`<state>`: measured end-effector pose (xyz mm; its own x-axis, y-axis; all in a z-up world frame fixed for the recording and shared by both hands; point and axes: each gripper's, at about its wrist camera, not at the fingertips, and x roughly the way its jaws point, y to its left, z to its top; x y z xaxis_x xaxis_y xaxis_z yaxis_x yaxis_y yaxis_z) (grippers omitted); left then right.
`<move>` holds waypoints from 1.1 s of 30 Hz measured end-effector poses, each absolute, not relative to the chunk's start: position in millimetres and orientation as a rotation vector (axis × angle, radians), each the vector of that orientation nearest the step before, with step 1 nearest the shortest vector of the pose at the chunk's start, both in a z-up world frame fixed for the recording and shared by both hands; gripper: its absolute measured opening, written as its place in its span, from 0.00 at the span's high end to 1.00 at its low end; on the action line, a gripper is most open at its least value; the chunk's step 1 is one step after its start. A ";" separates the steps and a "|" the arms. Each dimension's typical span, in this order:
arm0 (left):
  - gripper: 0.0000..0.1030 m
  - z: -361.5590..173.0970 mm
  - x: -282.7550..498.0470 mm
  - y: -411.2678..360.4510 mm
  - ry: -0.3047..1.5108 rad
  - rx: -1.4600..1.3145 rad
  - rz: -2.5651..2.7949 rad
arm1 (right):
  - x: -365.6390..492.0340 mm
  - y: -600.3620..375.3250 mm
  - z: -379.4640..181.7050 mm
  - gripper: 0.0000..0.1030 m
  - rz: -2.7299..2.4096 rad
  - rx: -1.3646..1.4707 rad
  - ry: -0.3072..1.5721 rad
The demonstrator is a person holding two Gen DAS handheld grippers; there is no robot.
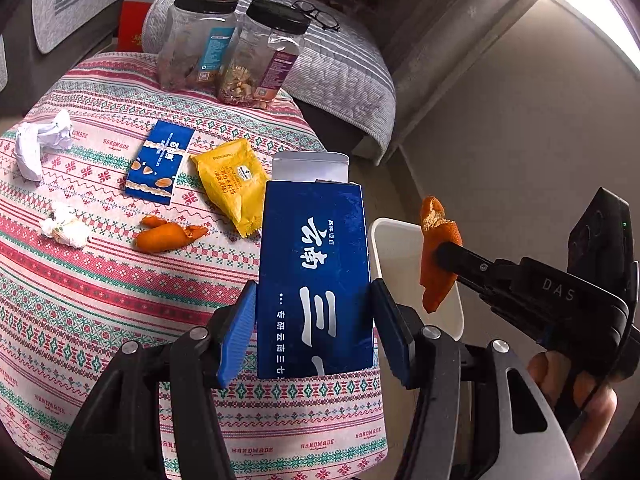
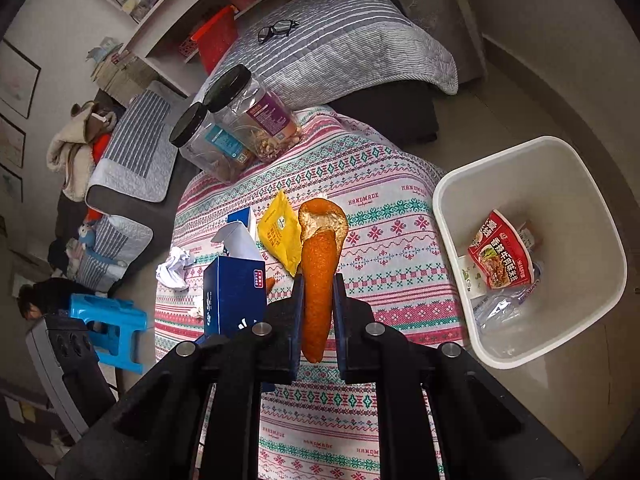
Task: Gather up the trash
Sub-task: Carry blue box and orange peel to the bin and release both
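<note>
Left gripper point(image 1: 314, 312): jaws clamp the blue carton point(image 1: 316, 276) by its side walls, a light, crushable shell. Right gripper point(image 2: 316, 308): jaws pinch the orange peel point(image 2: 320, 272), limp and light. Both are held over the worktop's point(image 2: 400, 240) edge nearest the bin point(image 2: 452, 184).

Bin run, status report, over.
Left claw shut on blue carton. Right claw shut on orange peel. White bin beside table, path clear.
</note>
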<state>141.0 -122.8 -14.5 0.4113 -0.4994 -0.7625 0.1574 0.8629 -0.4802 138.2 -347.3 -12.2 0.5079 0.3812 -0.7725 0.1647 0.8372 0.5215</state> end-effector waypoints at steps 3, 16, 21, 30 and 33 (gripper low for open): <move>0.46 -21.4 140.7 -147.7 1.103 -0.375 -0.476 | 131.6 -370.7 -12.9 0.88 0.115 0.618 1.037; 0.46 -50.4 138.6 -281.5 1.176 -0.316 -0.666 | 105.9 -498.2 -29.5 0.88 -0.094 0.722 1.027; 0.45 -72.0 143.4 -318.2 1.209 -0.295 -0.663 | 108.2 -513.7 -42.6 0.87 -0.131 0.712 1.068; 0.31 -108.0 156.4 -359.4 1.232 -0.259 -0.646 | 111.5 -531.4 -54.4 0.42 -0.277 0.665 1.106; 0.31 -107.1 154.6 -351.0 1.221 -0.260 -0.671 | 107.7 -531.4 -47.5 0.42 -0.271 0.646 1.078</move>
